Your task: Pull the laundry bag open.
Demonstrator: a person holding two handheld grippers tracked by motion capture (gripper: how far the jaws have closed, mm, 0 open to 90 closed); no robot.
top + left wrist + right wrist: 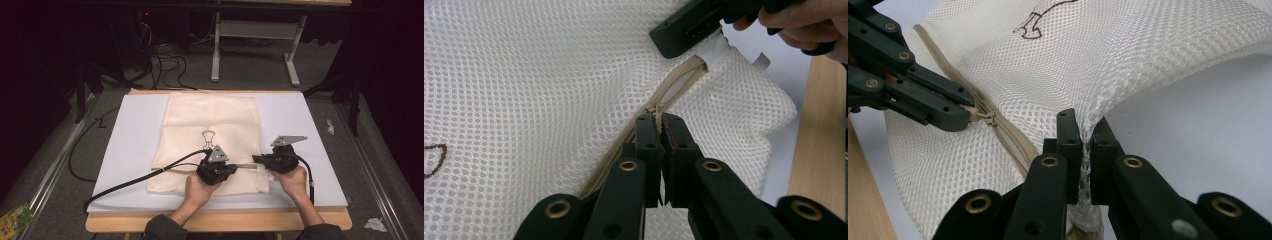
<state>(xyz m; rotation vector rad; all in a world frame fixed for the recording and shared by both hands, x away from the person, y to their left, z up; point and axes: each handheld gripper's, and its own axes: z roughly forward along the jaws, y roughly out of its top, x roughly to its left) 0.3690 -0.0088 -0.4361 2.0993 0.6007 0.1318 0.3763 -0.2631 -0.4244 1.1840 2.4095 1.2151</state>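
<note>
A cream mesh laundry bag with a brown printed emblem lies flat on a pale mat. A beige zipper runs across its near end. My left gripper is shut on the zipper pull, partway along the zipper. In the high view the left gripper points right, toward the right gripper. My right gripper is shut on the bag's mesh at its right edge beside the zipper end, and the mesh there is lifted off the mat. The left gripper shows there, holding the pull.
The mat sits on a wooden table whose front edge is near the person's forearms. Black cables trail off the left side. A white table frame stands behind, and paper scraps lie on the carpet.
</note>
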